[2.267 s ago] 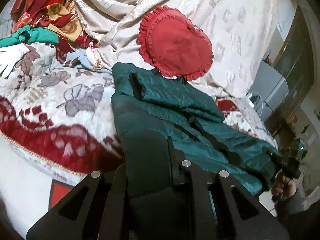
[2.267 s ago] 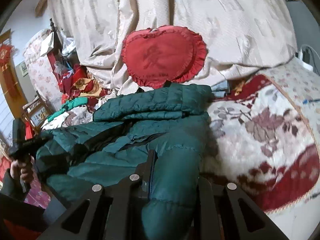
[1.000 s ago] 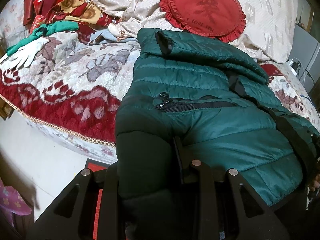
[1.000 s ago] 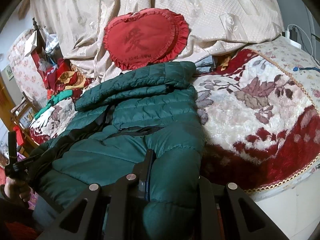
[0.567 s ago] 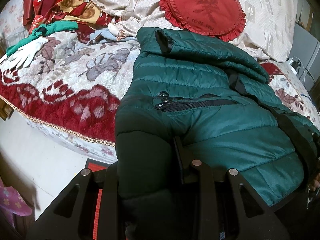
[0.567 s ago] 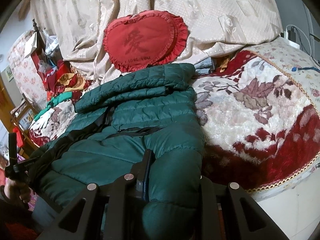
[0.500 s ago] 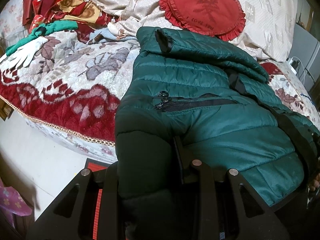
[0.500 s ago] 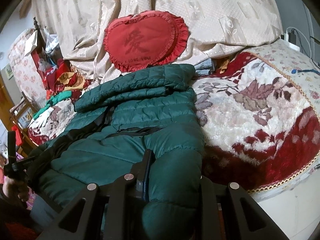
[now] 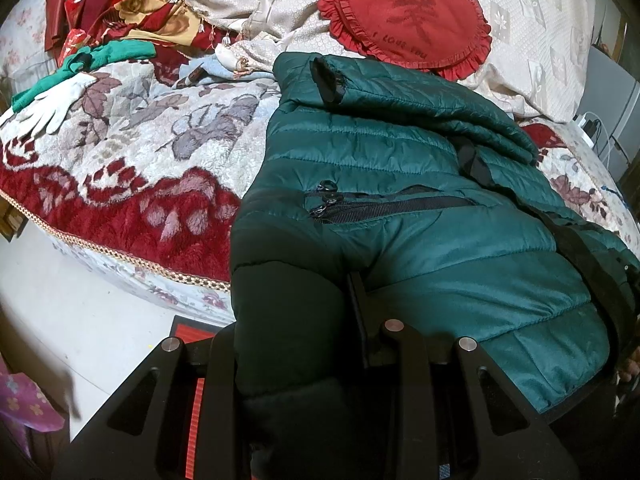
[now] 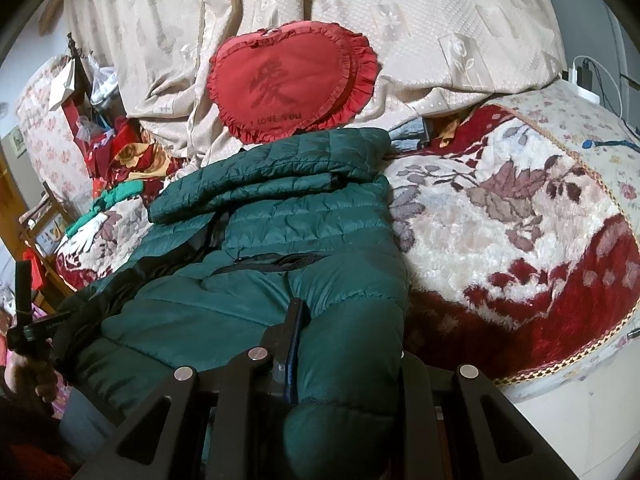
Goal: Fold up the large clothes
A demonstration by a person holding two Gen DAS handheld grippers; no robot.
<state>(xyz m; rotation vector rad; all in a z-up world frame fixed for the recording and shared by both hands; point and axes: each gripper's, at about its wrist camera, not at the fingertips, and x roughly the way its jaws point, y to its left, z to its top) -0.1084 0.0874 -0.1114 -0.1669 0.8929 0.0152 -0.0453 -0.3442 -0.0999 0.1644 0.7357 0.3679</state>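
Left claw [image 9: 320,344] and right claw [image 10: 344,360] pinching near hem corners of green jacket [image 9: 400,184], spread across bed [image 9: 132,152]. Puffy, light, slippery; best gripped at hem corners.

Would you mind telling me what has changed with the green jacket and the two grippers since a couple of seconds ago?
The green jacket was drawn toward the bed's near edge and flattened; its hem now hangs over that edge. Both the left gripper and right gripper stayed clamped on the hem corners. The red heart cushion and white glove kept their places.
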